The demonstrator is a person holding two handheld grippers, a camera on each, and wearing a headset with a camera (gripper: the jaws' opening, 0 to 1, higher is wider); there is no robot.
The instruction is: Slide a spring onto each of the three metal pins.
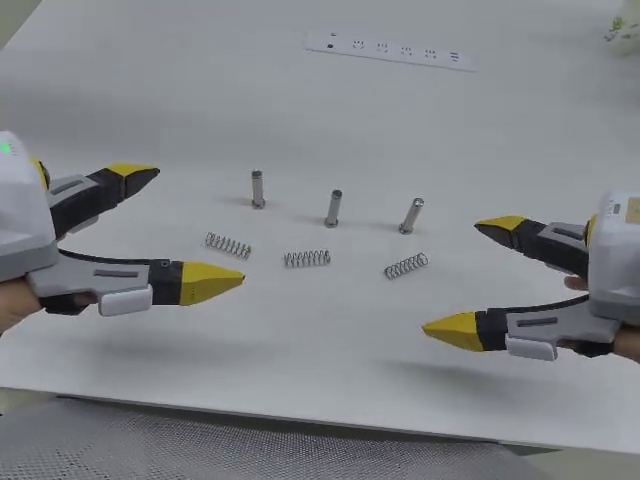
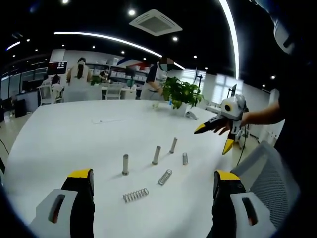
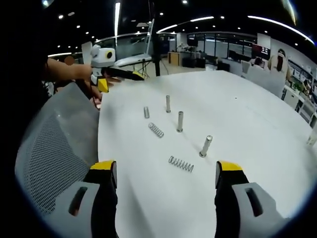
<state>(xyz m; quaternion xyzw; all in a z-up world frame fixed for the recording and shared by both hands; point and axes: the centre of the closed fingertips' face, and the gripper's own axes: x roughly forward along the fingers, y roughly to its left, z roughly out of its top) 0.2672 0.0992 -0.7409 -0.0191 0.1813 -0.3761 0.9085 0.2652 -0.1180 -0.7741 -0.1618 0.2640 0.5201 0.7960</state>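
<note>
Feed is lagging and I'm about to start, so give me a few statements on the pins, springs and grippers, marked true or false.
1. Three short silver metal pins stand on the white table. True.
2. One spring already sits on a pin. False: all three coiled steel springs lie on the table, near the pins.
3. The left gripper and right gripper are open and empty. True.
4. The right gripper touches a pin. False: it hangs apart from them.
</note>
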